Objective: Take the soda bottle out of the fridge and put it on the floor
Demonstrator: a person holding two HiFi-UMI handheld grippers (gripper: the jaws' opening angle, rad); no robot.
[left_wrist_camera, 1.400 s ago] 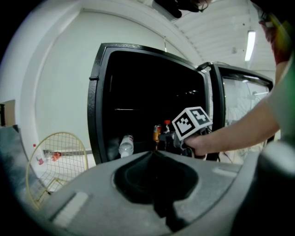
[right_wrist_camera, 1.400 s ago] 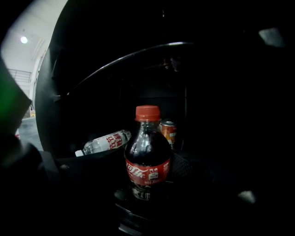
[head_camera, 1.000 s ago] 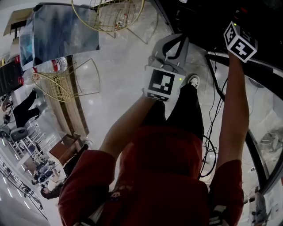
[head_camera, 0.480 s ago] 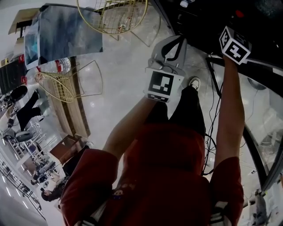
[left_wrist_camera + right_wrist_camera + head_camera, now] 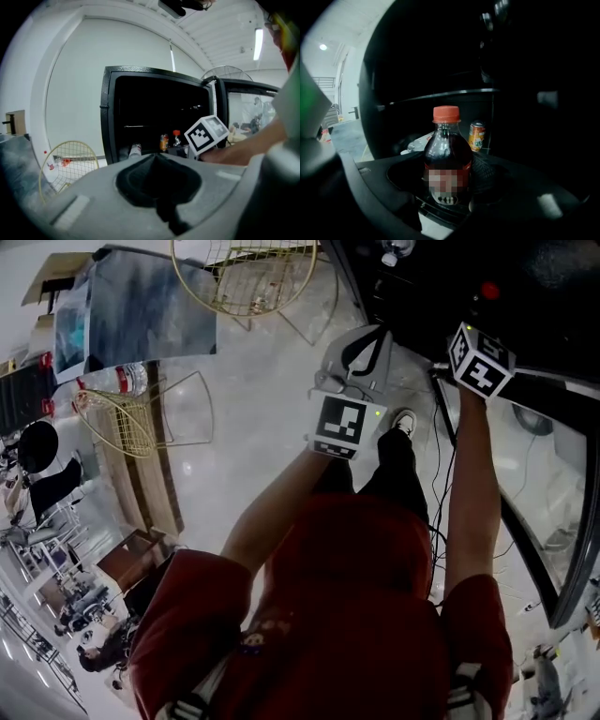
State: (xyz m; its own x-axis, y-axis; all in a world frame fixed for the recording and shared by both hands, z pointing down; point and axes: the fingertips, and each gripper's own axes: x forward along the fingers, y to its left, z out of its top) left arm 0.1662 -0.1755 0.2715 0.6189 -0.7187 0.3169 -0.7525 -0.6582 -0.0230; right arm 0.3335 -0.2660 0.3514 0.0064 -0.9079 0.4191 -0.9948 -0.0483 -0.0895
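Between the pinching jaws of the right gripper (image 5: 446, 190), the soda bottle (image 5: 446, 152) sits inside the fridge (image 5: 440, 96), not yet out; left gripper (image 5: 157, 185) closed, empty.

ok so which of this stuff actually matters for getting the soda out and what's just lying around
For the job:
soda bottle
right tool, closed on the bottle
black fridge
floor

Just lying about:
orange can in the fridge
gold wire baskets
water bottle
cables
left tool, shut and empty
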